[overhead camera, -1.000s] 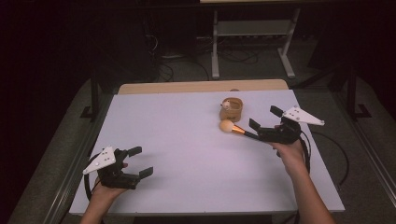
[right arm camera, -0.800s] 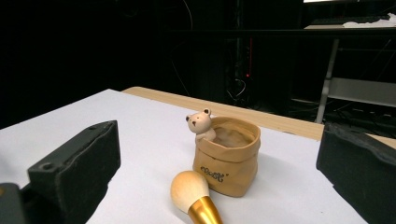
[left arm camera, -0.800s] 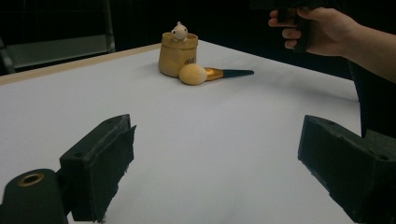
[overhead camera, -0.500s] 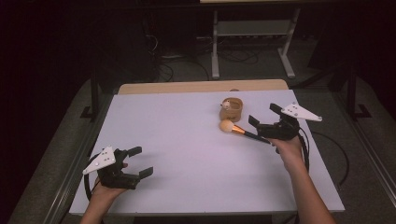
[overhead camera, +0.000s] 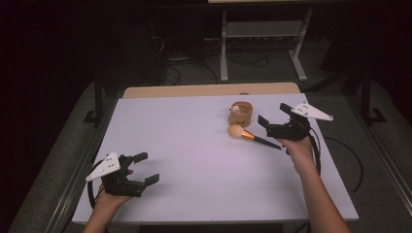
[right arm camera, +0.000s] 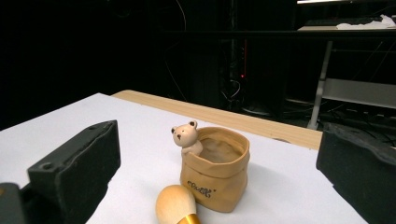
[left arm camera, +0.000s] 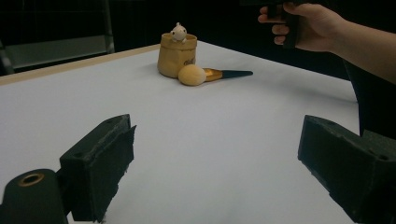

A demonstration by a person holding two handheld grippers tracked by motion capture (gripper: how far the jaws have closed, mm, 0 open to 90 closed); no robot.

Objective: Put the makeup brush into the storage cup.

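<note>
High view: the right gripper (overhead camera: 276,121), jaws spread, is being held over the makeup brush (overhead camera: 250,135) beside the bear pot (overhead camera: 241,113), apparently to grasp it; the left gripper (overhead camera: 145,168) is being rested spread near the table's (overhead camera: 194,145) front-left corner.

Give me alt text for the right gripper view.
A tan bag-shaped pot with a small bear figure on its rim stands on a white table, a makeup brush lying just before it. The right gripper frames them, jaws wide open.

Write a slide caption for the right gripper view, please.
Open tongs frame a bear-topped tan pouch cup and a makeup brush head just before it.
</note>
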